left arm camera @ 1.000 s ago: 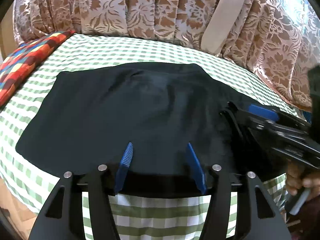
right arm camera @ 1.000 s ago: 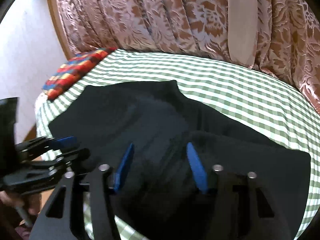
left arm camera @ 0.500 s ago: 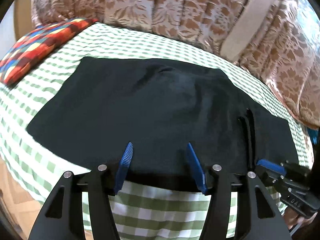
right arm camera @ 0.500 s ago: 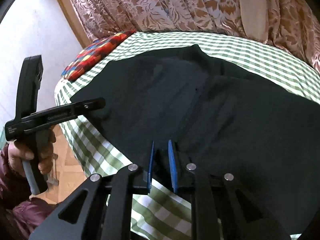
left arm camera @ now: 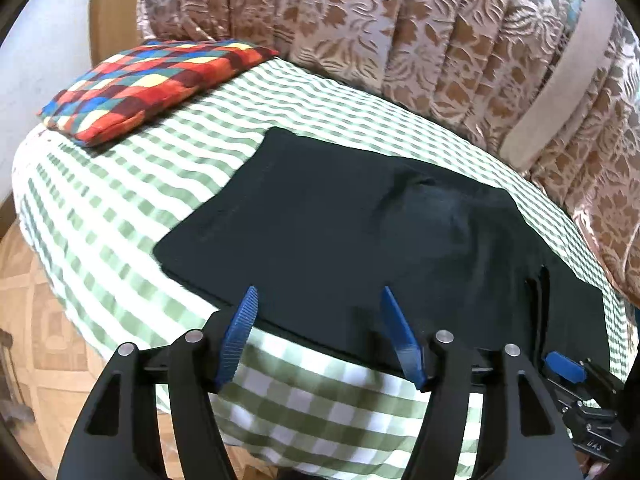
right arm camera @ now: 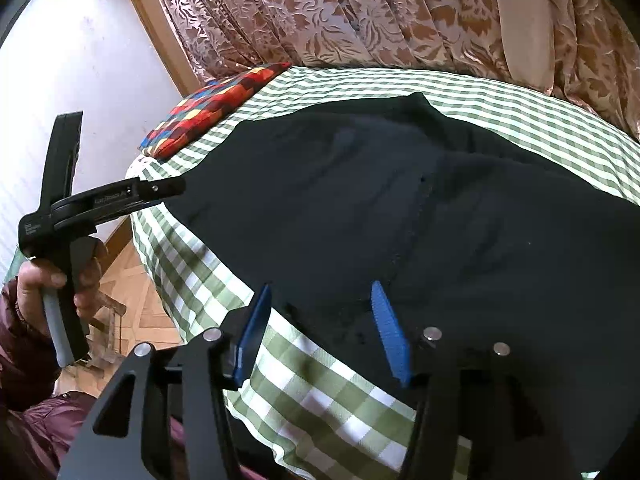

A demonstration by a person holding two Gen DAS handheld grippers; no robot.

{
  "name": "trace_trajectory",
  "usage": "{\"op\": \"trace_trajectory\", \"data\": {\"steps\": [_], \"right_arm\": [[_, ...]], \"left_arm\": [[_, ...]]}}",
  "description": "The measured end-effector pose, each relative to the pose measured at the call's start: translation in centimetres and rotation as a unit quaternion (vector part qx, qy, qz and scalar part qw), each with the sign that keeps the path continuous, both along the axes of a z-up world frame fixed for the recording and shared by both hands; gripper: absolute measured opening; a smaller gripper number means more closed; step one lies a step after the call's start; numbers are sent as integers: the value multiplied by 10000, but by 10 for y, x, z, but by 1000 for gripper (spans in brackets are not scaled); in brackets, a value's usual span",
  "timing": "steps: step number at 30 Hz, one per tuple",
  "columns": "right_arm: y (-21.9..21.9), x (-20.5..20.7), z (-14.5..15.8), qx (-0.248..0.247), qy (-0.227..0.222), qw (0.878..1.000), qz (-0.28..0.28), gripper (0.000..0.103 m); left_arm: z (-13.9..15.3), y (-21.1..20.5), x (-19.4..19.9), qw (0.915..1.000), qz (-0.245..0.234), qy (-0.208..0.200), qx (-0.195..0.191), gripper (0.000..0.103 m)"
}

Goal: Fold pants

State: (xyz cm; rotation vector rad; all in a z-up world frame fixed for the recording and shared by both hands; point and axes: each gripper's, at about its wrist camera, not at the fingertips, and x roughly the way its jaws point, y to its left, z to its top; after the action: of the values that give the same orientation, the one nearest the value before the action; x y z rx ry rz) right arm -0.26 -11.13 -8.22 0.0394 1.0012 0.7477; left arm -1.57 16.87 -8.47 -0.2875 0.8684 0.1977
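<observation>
The black pants (left arm camera: 360, 220) lie flat on a green-and-white checked bed (left arm camera: 120, 208). My left gripper (left arm camera: 319, 296) hovers over their near edge towards the left end. Its jaws are opening, and the pads press on nothing. In the right wrist view the pants (right arm camera: 360, 200) fill the middle, with a seam running down towards me. My right gripper (right arm camera: 320, 292) stands at their near hem, its jaws opening; the hem lies between the blue pads, untouched. The left gripper (right arm camera: 172, 190) shows side-on at the pants' left end. The right gripper (left arm camera: 568, 372) shows low on the right.
A multicoloured checked cushion (left arm camera: 152, 84) lies at the bed's far left corner. A brown floral curtain (left arm camera: 400, 40) hangs close behind the bed. Tiled floor (left arm camera: 32, 320) shows past the bed's left edge. A person's hand (right arm camera: 40, 280) in a maroon sleeve holds the left gripper's handle.
The right gripper closed on the pants' near hem half a second ago and has since opened. The left gripper slid left along the near edge and widened a little.
</observation>
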Motion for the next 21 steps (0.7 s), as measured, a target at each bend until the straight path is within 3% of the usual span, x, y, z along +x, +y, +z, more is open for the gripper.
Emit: {"op": "trace_trajectory", "data": {"steps": [10, 14, 16, 19, 21], "right_arm": [[-3, 2, 0, 144, 67, 9998, -120, 52], [-4, 2, -1, 168, 78, 9997, -128, 52], [-5, 1, -1, 202, 92, 9997, -142, 52], [-5, 1, -1, 252, 108, 9995, -164, 52], [-5, 0, -1, 276, 110, 9994, -170, 52]], "left_arm": [[-6, 25, -5, 9990, 302, 125, -296, 63], [-11, 42, -8, 9958, 452, 134, -789, 63], [-14, 57, -12, 9894, 579, 46, -1329, 63], [-19, 91, -28, 9661, 1113, -291, -2311, 63], [-20, 105, -40, 9522, 1445, -537, -2637, 63]]}}
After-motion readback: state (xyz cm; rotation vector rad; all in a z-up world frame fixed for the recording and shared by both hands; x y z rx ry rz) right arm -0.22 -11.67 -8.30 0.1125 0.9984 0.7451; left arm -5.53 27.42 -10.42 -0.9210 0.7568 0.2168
